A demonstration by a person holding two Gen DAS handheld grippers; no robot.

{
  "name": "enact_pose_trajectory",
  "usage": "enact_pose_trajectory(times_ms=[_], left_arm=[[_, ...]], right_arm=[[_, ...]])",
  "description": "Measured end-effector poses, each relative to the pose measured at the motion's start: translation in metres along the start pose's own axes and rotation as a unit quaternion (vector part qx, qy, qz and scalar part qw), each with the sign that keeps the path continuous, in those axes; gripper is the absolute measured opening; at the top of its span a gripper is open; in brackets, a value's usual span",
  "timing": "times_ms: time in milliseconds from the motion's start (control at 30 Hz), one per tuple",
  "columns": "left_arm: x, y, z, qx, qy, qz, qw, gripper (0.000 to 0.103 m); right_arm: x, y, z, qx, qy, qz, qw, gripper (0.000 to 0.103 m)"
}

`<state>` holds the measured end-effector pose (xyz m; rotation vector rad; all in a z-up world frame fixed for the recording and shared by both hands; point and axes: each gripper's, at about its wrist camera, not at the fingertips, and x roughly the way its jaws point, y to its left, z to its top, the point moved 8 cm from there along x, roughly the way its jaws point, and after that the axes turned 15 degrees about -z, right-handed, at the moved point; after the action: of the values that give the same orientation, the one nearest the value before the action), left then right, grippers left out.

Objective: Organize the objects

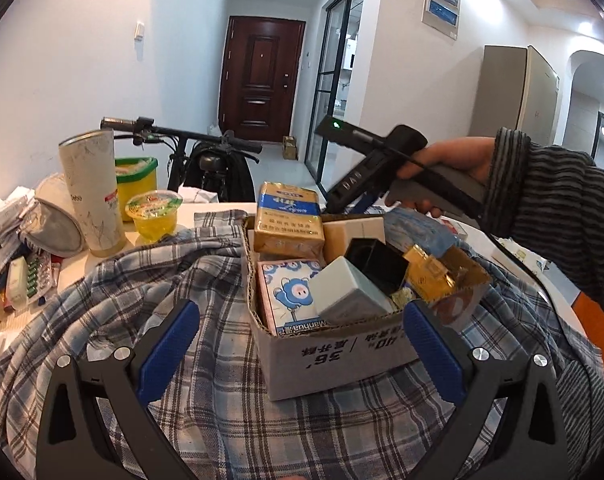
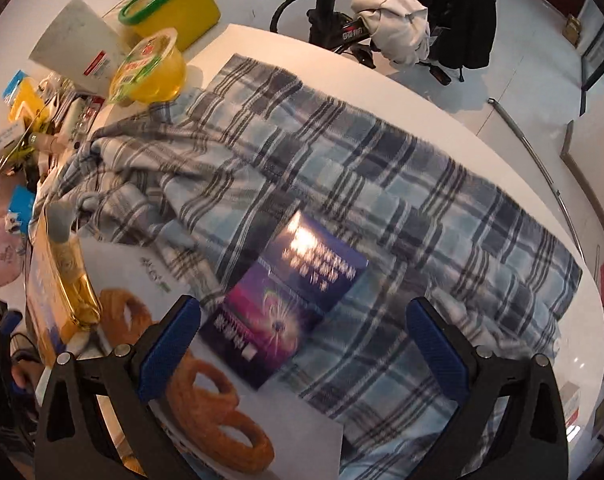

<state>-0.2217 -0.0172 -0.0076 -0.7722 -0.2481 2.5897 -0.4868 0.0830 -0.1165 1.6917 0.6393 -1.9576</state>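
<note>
A cardboard box (image 1: 334, 356) sits on a plaid cloth (image 1: 205, 280) and holds several small boxes: a yellow-blue pack (image 1: 287, 216), a blue cartoon tissue pack (image 1: 289, 292), a grey box (image 1: 346, 292), a black box (image 1: 376, 258) and a gold item (image 1: 430, 272). My left gripper (image 1: 302, 352) is open in front of the box. In the right wrist view, my right gripper (image 2: 302, 344) is open above a purple-blue box (image 2: 285, 304) lying on the plaid cloth (image 2: 382, 184). The right gripper body (image 1: 382, 168), held by a hand, hovers behind the cardboard box.
At the left of the white table (image 2: 442, 108) stand a tall white cup (image 1: 91, 188), a yellow tub with a green lid (image 1: 135, 180), a jelly cup (image 1: 153, 212) and scattered packets (image 1: 9, 248). A bicycle (image 1: 205, 160) stands behind. An oil bottle (image 2: 71, 276) and a printed package (image 2: 205, 392) lie at lower left.
</note>
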Motion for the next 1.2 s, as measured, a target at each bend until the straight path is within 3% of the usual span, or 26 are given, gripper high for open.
enact_pose_trajectory(times_ms=[67, 233, 433, 533, 600, 633, 667, 867, 1200], left_arm=[[0.002, 0.004, -0.002, -0.013, 0.006, -0.004, 0.9999, 0.103], [0.002, 0.009, -0.004, -0.031, 0.009, -0.009, 0.9995, 0.103], [0.001, 0.01, -0.004, -0.031, 0.008, -0.008, 0.9995, 0.103], [0.0, 0.009, -0.003, -0.028, 0.007, -0.007, 0.9996, 0.103], [0.0, 0.008, -0.003, -0.027, 0.008, -0.006, 0.9996, 0.103], [0.0, 0.008, -0.003, -0.026, 0.008, -0.006, 0.9996, 0.103], [0.0, 0.008, -0.003, -0.027, 0.009, -0.005, 0.9996, 0.103], [0.0, 0.009, -0.004, -0.033, 0.01, -0.006, 0.9994, 0.103], [0.0, 0.007, -0.001, -0.02, 0.005, 0.001, 0.9998, 0.103]], right_arm=[[-0.003, -0.001, 0.004, 0.016, -0.003, 0.006, 1.0, 0.102], [0.004, 0.011, -0.001, 0.031, 0.041, 0.019, 0.999, 0.102], [0.021, 0.015, -0.005, 0.039, 0.094, -0.012, 0.995, 0.1], [0.017, 0.015, -0.002, 0.043, 0.092, -0.004, 0.995, 0.09], [0.02, 0.013, -0.001, 0.046, 0.091, -0.012, 0.995, 0.076], [0.023, 0.012, -0.001, 0.051, 0.095, -0.012, 0.994, 0.074], [0.027, 0.011, -0.002, 0.053, 0.1, -0.014, 0.994, 0.064], [0.006, 0.007, 0.004, 0.054, 0.058, -0.035, 0.996, 0.058], [-0.111, -0.009, 0.007, 0.052, -0.056, -0.063, 0.995, 0.057]])
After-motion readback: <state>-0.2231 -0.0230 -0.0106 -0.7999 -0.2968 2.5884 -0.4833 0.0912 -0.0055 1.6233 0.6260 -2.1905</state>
